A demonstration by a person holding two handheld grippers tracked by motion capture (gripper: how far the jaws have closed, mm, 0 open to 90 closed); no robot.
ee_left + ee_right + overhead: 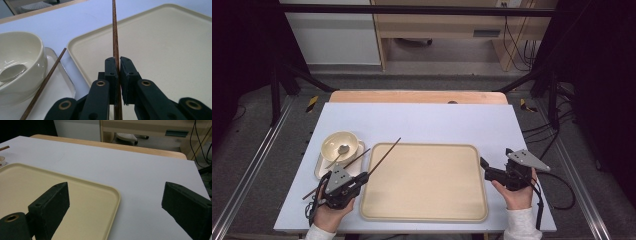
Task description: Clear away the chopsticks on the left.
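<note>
1. We are seeing a cream bowl point(340, 144) just ahead of the left claw point(364, 176), sitting on a small pale dish point(321, 166), and it is holding a spoon point(341, 150).
2. A second chopstick point(43, 85) is lying across that dish, to the left of the claw in the left claw view.
3. A large beige tray point(427, 200) is lying between the two claws and is carrying nothing on its floor.
4. We are gripping a dark wooden chopstick point(115, 40) in the left claw; its jaws are clenched on the shaft, and the stick is running forward over the tray's near left corner and out past its far edge.
5. The left hand point(331, 212) is holding its claw low, angled toward the tray.
6. The right claw point(484, 168) is standing released, jaws wide apart, just to the right of the tray over the white counter point(437, 122), with the right hand point(516, 195) behind it.
7. The chopstick's rear end is hidden under the claw's body, and the spoon's handle is hard to make out.
</note>
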